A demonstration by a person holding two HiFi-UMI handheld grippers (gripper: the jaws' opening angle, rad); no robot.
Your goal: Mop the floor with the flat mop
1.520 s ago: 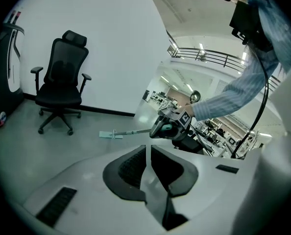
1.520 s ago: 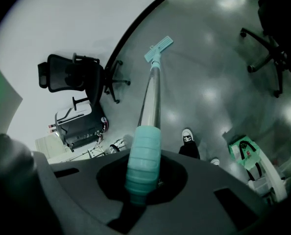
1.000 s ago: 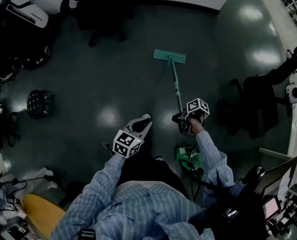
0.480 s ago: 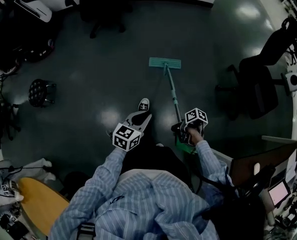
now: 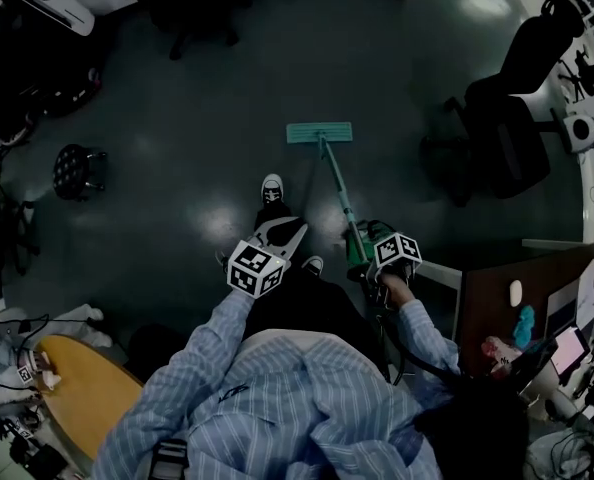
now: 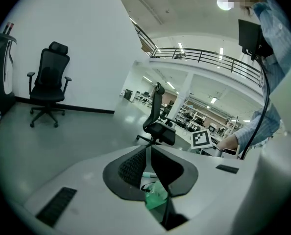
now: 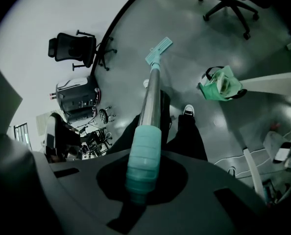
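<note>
Pad of flat mop (image 5: 338, 190) flat on floor (image 5: 177, 158), handle slanting up to right gripper (image 7: 140, 180). Jaws clamped on teal grip at handle's top. Left gripper (image 5: 289, 228) just left of handle, apart from it, jaws drawn together, nothing held. Green bag (image 7: 221, 84) on floor right of handle, near its top.

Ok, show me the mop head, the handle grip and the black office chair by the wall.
mop head (image 5: 319, 132), head view, middle of the teal pad.
handle grip (image 7: 143, 153), right gripper view, ribbed teal sleeve between the jaws.
black office chair (image 6: 51, 72), left gripper view, its backrest.
</note>
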